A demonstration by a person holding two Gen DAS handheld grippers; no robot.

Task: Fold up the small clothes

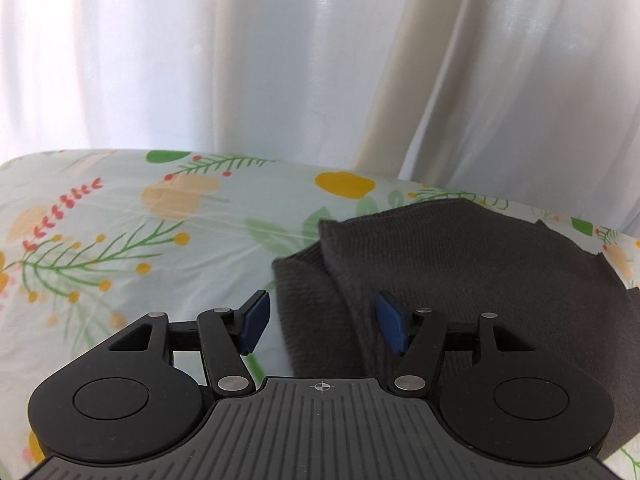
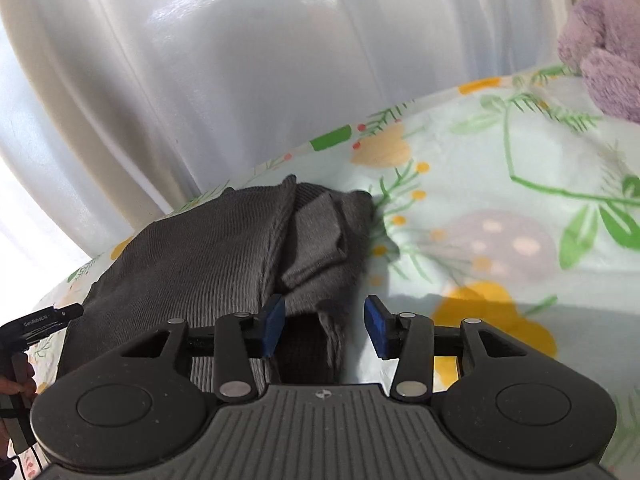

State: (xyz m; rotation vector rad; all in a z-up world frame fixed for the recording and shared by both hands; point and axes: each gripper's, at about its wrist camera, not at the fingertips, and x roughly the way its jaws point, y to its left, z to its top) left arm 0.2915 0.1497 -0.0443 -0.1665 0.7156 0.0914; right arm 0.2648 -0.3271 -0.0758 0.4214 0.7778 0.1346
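Note:
A dark grey knitted garment point(image 1: 460, 264) lies partly folded on the floral sheet point(image 1: 132, 240). My left gripper point(image 1: 320, 322) is open, with the garment's folded left edge between its blue pads point(image 1: 254, 320). In the right wrist view the garment point(image 2: 208, 248) lies left of centre, with bunched folds at its right side. My right gripper point(image 2: 325, 326) is open, and the garment's right edge hangs between its blue pads point(image 2: 376, 326). The other gripper's black tip point(image 2: 48, 320) shows at the far left edge.
A white and cream curtain point(image 1: 320, 60) hangs behind the bed's far edge. A purple plush toy point(image 2: 604, 40) sits at the top right on the sheet point(image 2: 500, 184).

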